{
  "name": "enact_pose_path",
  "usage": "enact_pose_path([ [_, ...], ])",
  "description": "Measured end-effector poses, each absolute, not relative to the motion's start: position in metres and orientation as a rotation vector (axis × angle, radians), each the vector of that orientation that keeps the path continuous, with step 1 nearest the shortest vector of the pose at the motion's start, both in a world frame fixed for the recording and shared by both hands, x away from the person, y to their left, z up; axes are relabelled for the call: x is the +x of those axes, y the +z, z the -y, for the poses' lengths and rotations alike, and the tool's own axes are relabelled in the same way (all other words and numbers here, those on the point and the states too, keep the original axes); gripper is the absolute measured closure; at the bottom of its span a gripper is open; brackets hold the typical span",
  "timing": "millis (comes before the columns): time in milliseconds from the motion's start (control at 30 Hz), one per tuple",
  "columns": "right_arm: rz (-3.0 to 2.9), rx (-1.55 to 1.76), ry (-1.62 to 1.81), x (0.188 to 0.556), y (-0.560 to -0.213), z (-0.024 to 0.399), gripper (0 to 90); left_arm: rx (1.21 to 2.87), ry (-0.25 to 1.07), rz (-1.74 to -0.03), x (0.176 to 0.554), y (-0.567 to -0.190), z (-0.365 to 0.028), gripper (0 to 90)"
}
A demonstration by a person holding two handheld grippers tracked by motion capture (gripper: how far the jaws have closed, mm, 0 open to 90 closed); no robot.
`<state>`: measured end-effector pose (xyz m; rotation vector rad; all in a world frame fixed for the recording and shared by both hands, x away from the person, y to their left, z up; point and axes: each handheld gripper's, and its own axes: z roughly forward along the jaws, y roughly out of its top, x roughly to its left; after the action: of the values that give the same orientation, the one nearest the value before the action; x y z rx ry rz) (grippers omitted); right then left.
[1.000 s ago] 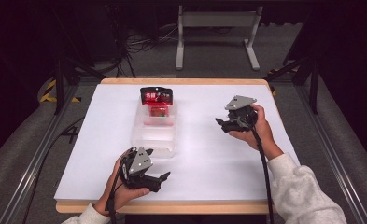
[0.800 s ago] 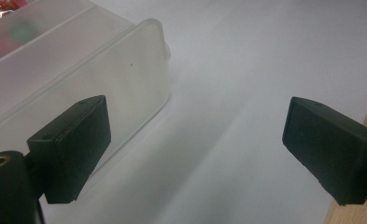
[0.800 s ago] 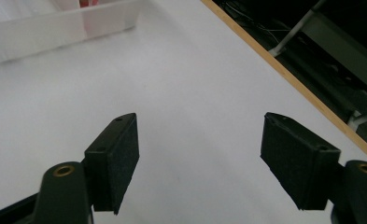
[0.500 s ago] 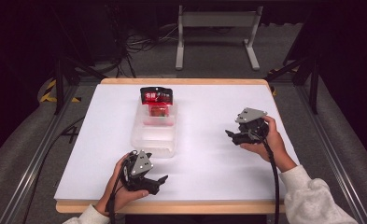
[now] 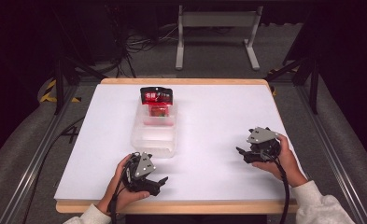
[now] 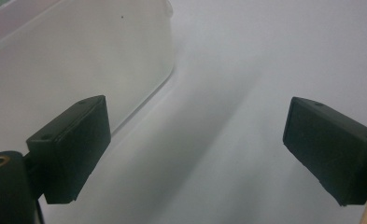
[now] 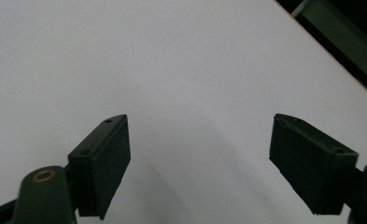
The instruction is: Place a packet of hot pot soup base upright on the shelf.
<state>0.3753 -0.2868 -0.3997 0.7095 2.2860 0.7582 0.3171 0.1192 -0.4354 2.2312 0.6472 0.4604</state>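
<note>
Your right gripper sits low at the right of the high view, jaws spread wide with only bare white table between them; its own view confirms that, and those jaws have just been opening further. Nothing is held. Your left gripper rests at the lower left, near the front edge of the table, and its jaws also stand wide apart and empty, with the corner of the clear plastic container just beyond the left pad in the left gripper view.

Both tools being parked open and apart from the work suggests, as a judgement, that you have let go and pulled your hands to rest positions.

The clear plastic container lies left of centre in the high view, its long side running away from you. The red and black snack packet stands at its far end, in the upper middle of the frame, leaning up out of the container so its top clears the rim. That upright pose probably follows from the packet being taller than the container is deep.

The packet's black top band carries pale characters on a red patch, too small to read; no brand can be made out.
</note>
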Motion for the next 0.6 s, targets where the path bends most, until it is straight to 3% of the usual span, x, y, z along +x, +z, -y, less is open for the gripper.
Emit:
enact_pose_path([
  [600,-2.219,0.781,0.849,0.330,-0.426,0.329,18.8,2.239,0.470,-0.603,0.313,-0.437,-0.118,8.0],
])
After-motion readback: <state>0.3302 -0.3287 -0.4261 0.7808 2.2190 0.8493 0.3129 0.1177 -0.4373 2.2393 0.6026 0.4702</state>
